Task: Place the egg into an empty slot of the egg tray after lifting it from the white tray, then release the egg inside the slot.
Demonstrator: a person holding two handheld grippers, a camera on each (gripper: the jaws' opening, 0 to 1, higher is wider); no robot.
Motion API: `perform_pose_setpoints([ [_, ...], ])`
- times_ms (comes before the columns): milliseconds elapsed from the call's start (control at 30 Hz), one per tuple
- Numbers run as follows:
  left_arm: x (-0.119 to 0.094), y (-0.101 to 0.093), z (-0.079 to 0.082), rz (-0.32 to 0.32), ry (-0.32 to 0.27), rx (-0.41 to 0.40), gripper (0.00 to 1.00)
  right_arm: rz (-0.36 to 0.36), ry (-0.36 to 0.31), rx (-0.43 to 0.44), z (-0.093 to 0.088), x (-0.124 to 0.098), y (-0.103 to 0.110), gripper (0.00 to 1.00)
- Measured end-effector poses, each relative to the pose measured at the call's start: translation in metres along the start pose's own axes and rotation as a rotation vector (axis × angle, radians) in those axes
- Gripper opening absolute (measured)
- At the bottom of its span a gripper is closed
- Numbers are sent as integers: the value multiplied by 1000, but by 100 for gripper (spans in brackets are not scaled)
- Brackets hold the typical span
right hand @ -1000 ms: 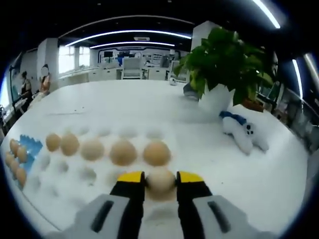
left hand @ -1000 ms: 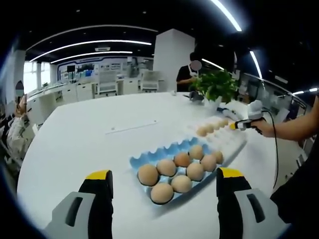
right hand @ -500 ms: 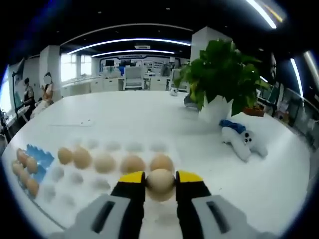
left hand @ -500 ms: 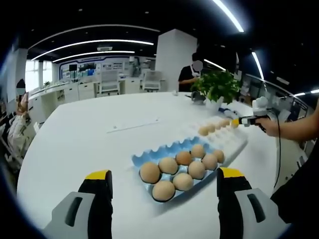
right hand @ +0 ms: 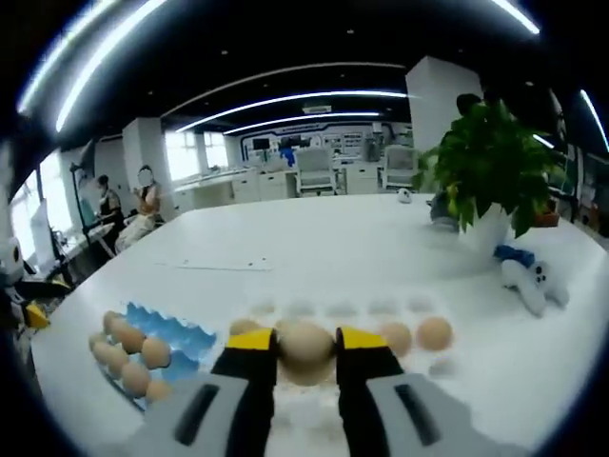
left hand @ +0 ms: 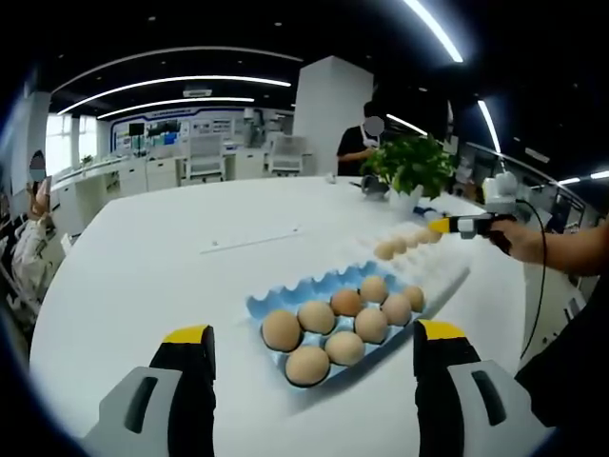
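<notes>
A blue egg tray [left hand: 285,298] holds several brown eggs [left hand: 282,330] on the white table, just ahead of my left gripper [left hand: 312,335], whose jaws stand wide open with nothing between them. Behind it lies the white tray [left hand: 447,272] with a row of eggs [left hand: 384,250]. My right gripper [left hand: 447,226], held in a person's hand, hovers above that tray. In the right gripper view, my right gripper [right hand: 305,343] is shut on a pale egg [right hand: 305,346], held above the white tray [right hand: 381,307]. The blue egg tray [right hand: 181,334] lies low on the left.
A potted green plant [right hand: 490,171] and a small white and blue toy [right hand: 533,276] sit beyond the white tray on the right. A thin strip [left hand: 249,242] lies on the table further back. People sit at the far desks [right hand: 143,190].
My right gripper has lifted the egg off the white tray and swung left, bringing the blue egg tray into its view. The left gripper has stayed open and nearly still.
</notes>
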State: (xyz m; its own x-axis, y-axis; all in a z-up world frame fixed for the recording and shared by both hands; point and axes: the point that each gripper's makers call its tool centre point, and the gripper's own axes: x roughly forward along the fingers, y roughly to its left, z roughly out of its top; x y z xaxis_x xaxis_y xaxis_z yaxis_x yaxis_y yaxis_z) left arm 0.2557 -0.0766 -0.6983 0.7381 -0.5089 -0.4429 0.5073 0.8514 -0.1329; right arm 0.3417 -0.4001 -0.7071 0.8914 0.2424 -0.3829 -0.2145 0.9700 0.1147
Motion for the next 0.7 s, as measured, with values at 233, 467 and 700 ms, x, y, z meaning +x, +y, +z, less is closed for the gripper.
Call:
perform_pose_setpoints([
  [233,-2,0,-1,2,-1,-4,85,137,42,-25,-12,13,54,23],
  [467,-4,-1,-2,3,-1,-5,85,202,72,-61,-24,28,83,23],
  [700,-5,2,-3,10,0,-8,85,257,106,-82,-33,35,103,23],
])
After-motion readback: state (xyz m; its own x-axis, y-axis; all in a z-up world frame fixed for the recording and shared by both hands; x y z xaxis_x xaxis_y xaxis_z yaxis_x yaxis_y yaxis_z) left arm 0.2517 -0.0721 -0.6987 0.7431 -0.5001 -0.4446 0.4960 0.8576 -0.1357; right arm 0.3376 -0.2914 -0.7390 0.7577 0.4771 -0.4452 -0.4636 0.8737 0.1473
